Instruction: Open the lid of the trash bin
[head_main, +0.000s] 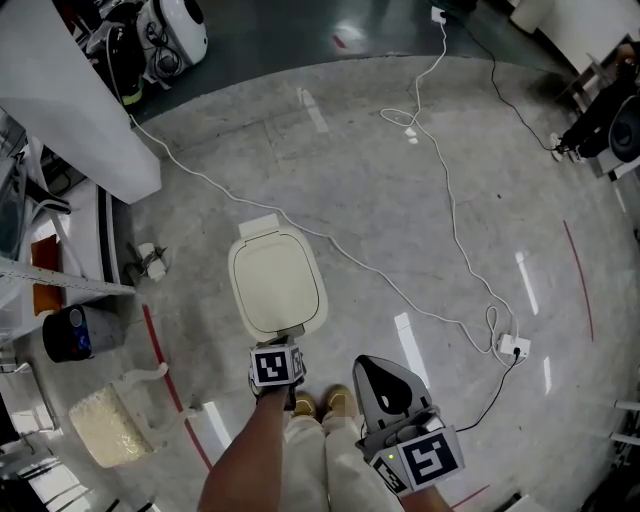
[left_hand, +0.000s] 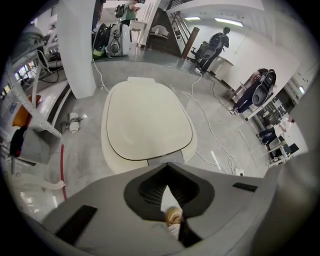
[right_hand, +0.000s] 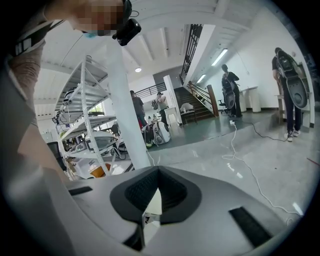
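The cream trash bin stands on the grey floor with its lid down flat. A small grey tab sits at the bin's near edge. My left gripper hovers just in front of that edge, pointing at the bin, its jaw tips together and nothing between them. My right gripper is held to the right of the bin, apart from it, aimed out across the room. It is shut on nothing. The person's shoes show below.
A white cable trails over the floor to a power strip. A white pillar and metal shelving stand at the left, with a dark canister and a filled bag. People stand far off.
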